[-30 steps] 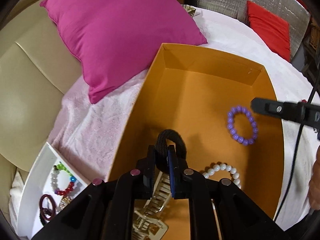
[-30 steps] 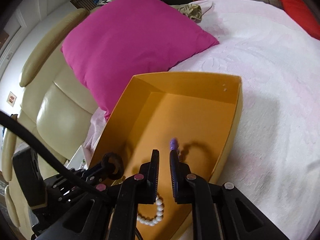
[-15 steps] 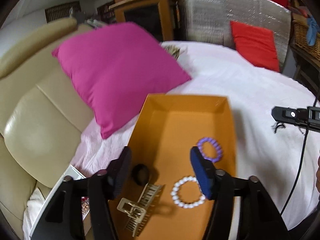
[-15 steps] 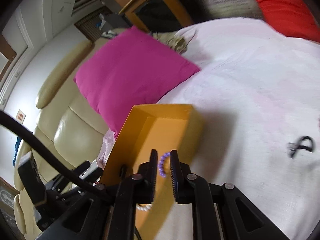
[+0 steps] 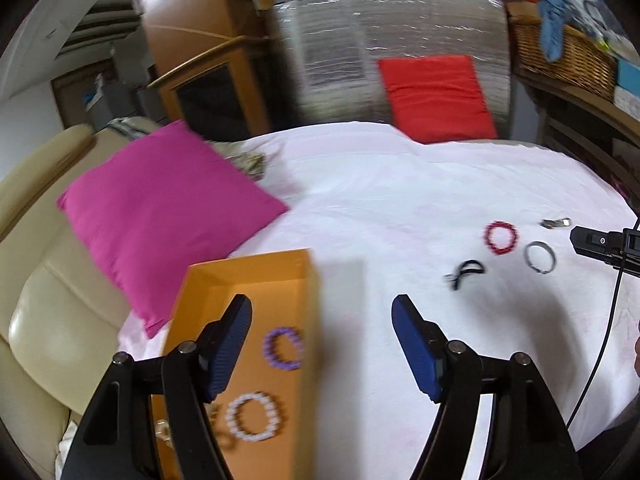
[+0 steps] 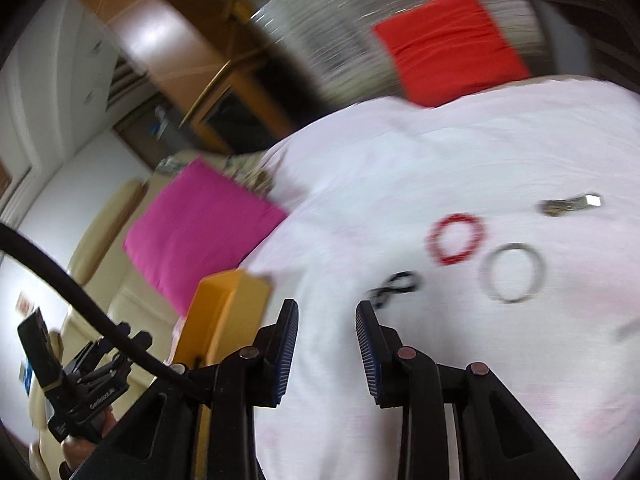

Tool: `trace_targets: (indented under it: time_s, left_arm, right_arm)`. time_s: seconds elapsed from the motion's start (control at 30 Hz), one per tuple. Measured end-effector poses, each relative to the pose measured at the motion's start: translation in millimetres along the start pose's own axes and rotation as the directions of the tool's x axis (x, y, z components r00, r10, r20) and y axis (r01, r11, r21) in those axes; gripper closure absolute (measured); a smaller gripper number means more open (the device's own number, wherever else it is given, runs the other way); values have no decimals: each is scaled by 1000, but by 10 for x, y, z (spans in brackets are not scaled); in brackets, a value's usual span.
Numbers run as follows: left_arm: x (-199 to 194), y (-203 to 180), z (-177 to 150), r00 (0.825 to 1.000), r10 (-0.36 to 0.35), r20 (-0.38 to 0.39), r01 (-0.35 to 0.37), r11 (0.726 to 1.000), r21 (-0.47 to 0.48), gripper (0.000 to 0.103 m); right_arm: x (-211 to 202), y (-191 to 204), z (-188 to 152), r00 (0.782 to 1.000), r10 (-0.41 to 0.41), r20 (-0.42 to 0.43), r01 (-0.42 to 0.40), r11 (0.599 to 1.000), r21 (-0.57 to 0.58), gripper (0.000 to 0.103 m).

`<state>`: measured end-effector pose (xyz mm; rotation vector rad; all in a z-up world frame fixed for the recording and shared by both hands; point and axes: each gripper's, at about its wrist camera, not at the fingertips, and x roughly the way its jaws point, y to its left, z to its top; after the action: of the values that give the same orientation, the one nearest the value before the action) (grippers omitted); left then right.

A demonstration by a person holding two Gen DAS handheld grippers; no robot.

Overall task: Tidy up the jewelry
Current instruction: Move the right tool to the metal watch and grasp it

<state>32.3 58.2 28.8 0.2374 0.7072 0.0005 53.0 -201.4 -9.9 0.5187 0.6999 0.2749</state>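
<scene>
An orange box (image 5: 304,280) lies on the white bedspread and holds a purple bead bracelet (image 5: 282,347), a white pearl bracelet (image 5: 256,416) and a gold hair clip, mostly hidden. My left gripper (image 5: 322,340) hangs over the box's right wall, jaws opening, nothing between them. Further right on the bedspread lie a red bead bracelet (image 5: 501,237), a silver bangle (image 5: 540,257), a black hair tie (image 5: 466,272) and a small metal piece (image 5: 556,223). My right gripper (image 6: 327,344) is above the bedspread, jaws opening and empty, short of the black hair tie (image 6: 394,288), red bracelet (image 6: 456,238) and bangle (image 6: 512,272).
A magenta pillow (image 5: 164,216) leans on the cream headboard (image 5: 44,312) left of the box. A red cushion (image 5: 436,96) stands at the far edge against a silver sheet. A wicker basket (image 5: 568,48) sits at upper right. A black cable (image 5: 600,348) runs down the right side.
The left gripper let go of the black scrunchie in the box, opened wide and drew up and to the right. The right gripper swung right from the box toward the loose jewelry, its jaws parting.
</scene>
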Motion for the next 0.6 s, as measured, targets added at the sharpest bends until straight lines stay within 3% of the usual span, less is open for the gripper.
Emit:
trace_targets:
  time_s: [0.23, 0.47, 0.6]
  left_arm:
    - [283, -687, 147, 998, -55, -16, 56, 998, 31, 30]
    - [794, -1206, 99, 976, -194, -103, 194, 981, -10, 30]
    - [982, -1348, -9, 971, -201, -130, 204, 979, 14, 30]
  right_arm:
    - [-292, -773, 142, 995, -87, 41, 82, 991, 106, 71]
    - [-562, -1300, 270, 983, -173, 67, 160, 972, 171, 71]
    - [-597, -1485, 315, 978, -201, 60, 186, 964, 192, 71]
